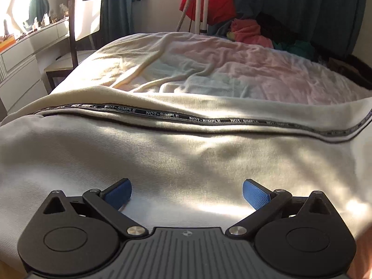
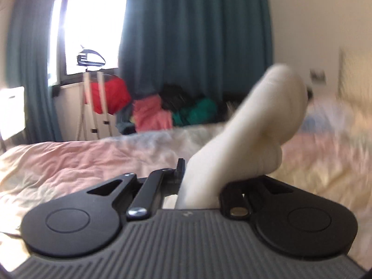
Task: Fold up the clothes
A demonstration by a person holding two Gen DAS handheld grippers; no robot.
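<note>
A cream-white garment with a black "NOT-SIMPLE" lettered tape along a seam lies spread on the bed in the left wrist view. My left gripper hovers low over it, jaws wide open, blue pads empty. In the right wrist view my right gripper is shut on a bunched fold of the same cream-white fabric, which rises up and to the right from between the fingers. The view is motion-blurred.
The bed has a pale pink and cream blanket. A pile of coloured clothes lies at its far edge, by a red item and white stand legs. A chair and white dresser stand left. Teal curtains hang behind.
</note>
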